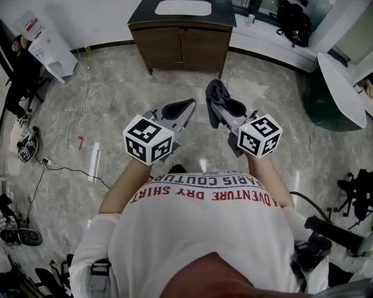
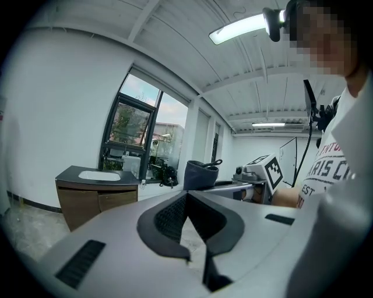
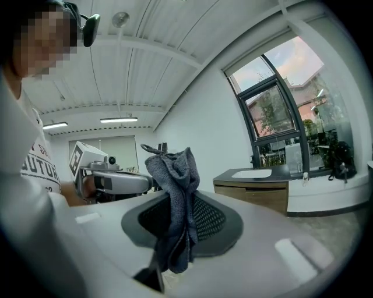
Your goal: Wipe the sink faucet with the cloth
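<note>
Cloth (image 1: 217, 92), dark grey and bunched, is pinched between the closed jaws of the right tool (image 1: 214, 101). In the right gripper view the fabric (image 3: 172, 174) stands up in a crumpled tuft above the tool (image 3: 176, 197), and a fold hangs down along the gap between the black pads. The left tool (image 1: 187, 106) is held level beside it, just apart. Its jaws are together at the tips with nothing between them, as the left gripper view (image 2: 186, 195) shows. Both tools are raised in front of the person's white printed T-shirt (image 1: 204, 233), above a pale marble floor (image 1: 111, 81).

The sink cabinet (image 1: 182, 48) stands well ahead of both tools against the far wall. It has brown doors and a dark worktop (image 1: 222, 18) with a white basin (image 1: 182, 7) set into it. The faucet cannot be made out in any view. A thin cable (image 1: 76, 110) trails across the floor to the left.
</note>
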